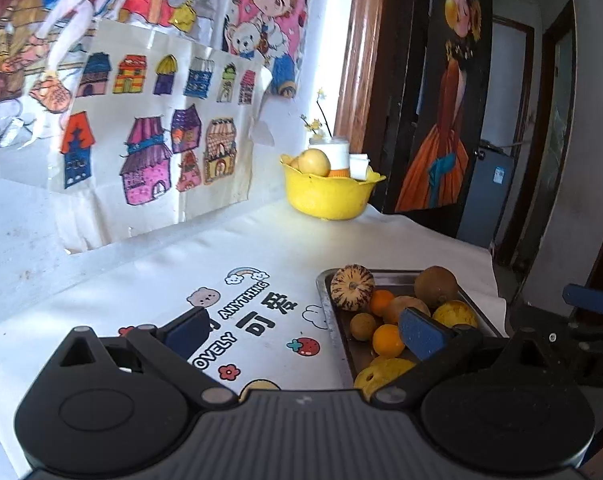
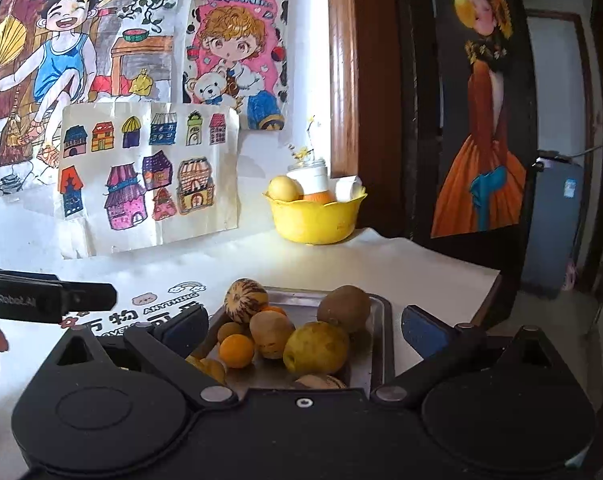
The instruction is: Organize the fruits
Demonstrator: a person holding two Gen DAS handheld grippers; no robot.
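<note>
A metal tray [image 1: 326, 300] [image 2: 382, 344] on the white tablecloth holds several fruits: a striped melon [image 1: 352, 287] [image 2: 246, 301], a brown kiwi-like fruit [image 1: 436, 286] [image 2: 343, 308], oranges [image 1: 388, 340] [image 2: 236, 350] and a yellow pear [image 2: 316, 347]. A yellow bowl [image 1: 325, 196] [image 2: 315, 218] at the back holds a yellow fruit [image 1: 313, 162] [image 2: 285, 189] and an orange. My left gripper [image 1: 305, 334] is open and empty, left of the tray. My right gripper [image 2: 303, 330] is open and empty, just before the tray.
A white jar with a flower sprig [image 2: 308, 172] stands behind the bowl. Drawings [image 2: 149, 176] lean on the back wall. The table's right edge [image 2: 489, 300] drops off by a dark door with a painting. The left gripper shows in the right wrist view [image 2: 49, 296].
</note>
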